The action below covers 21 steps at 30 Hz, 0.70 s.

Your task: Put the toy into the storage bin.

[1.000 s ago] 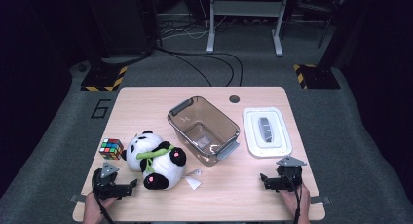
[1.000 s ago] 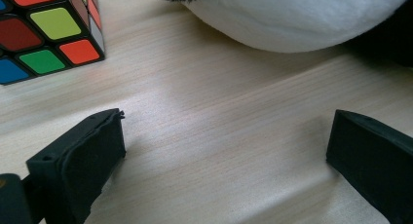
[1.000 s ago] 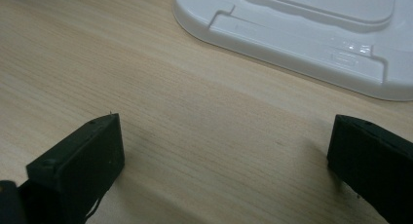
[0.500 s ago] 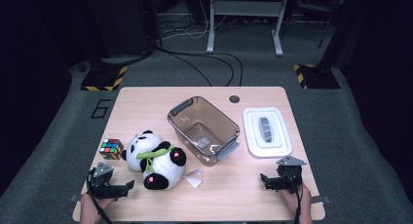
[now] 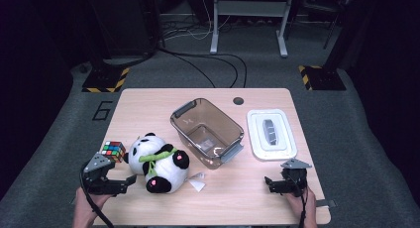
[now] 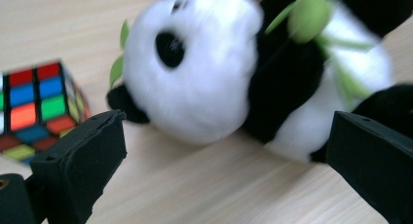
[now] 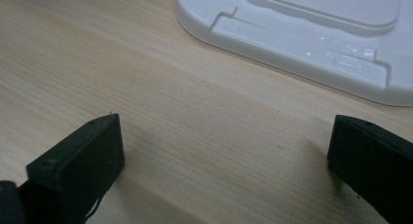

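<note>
A black-and-white panda plush (image 5: 158,161) with a green scarf lies on its side at the front left of the wooden table (image 5: 237,198). My left gripper (image 5: 124,182) is open just left of it, jaws pointing at it. In the left gripper view the panda (image 6: 204,78) is blurred and close ahead of the wide-apart jaws of the left gripper (image 6: 229,160), with nothing between them. A colour cube (image 5: 113,150) sits left of the panda's head and is the cube (image 6: 39,107) at the left. My right gripper (image 5: 271,184) rests open at the front right; the right gripper (image 7: 224,160) has only bare wood between its jaws.
A clear brown-tinted bin (image 5: 207,131) stands empty mid-table. Its white lid (image 5: 271,134) lies flat to the right, just beyond the right gripper, and is the lid (image 7: 302,34) in that gripper's view. A small white tag (image 5: 196,182) lies by the panda.
My left gripper has shifted a little to the left and away from the table's front edge, staying beside the panda. The right gripper has not moved.
</note>
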Available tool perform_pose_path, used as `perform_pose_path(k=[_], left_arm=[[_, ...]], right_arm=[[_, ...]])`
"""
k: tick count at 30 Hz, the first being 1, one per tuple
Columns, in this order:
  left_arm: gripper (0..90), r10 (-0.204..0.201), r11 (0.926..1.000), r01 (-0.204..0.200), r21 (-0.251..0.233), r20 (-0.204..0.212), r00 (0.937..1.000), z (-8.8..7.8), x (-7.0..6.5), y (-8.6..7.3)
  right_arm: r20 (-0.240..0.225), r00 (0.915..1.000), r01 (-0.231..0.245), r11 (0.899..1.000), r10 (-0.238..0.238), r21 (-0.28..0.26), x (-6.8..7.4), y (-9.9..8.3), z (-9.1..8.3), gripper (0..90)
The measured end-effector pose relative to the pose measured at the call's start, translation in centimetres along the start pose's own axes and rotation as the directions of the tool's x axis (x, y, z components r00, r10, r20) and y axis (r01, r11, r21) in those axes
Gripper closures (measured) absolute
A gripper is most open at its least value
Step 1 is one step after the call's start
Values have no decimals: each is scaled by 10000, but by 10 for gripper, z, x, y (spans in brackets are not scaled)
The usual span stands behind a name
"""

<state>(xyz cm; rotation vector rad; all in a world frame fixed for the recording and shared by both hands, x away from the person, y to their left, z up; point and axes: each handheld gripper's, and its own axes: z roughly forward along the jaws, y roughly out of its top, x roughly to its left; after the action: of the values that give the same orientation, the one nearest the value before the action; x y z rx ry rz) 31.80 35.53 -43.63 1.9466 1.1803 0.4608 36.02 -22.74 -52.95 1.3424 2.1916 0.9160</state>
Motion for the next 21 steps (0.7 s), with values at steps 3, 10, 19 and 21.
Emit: perform_pose_path(k=[3, 10, 19, 21], left_arm=[[10, 321, 9995, -321, -48, -23, 9995, -3, -5, 15], [47, 902, 9958, -900, -167, 100, 9959, 2, -17, 43], [69, 1119, 9937, -1120, -11, 478, 9926, 27, -22, 54], [75, 1238, 9923, -1242, 22, 691, 9899, 37, -26, 57]], right_arm=[[12, 10000, -23, 10000, 23, -13, 0, 0, 0, 0], [5, 10000, -32, 10000, 32, -2, 0, 0, 0, 0], [9, 10000, -31, 10000, 31, -7, 0, 1, 1, 0], [7, 10000, -31, 10000, 31, -5, 0, 1, 1, 0]])
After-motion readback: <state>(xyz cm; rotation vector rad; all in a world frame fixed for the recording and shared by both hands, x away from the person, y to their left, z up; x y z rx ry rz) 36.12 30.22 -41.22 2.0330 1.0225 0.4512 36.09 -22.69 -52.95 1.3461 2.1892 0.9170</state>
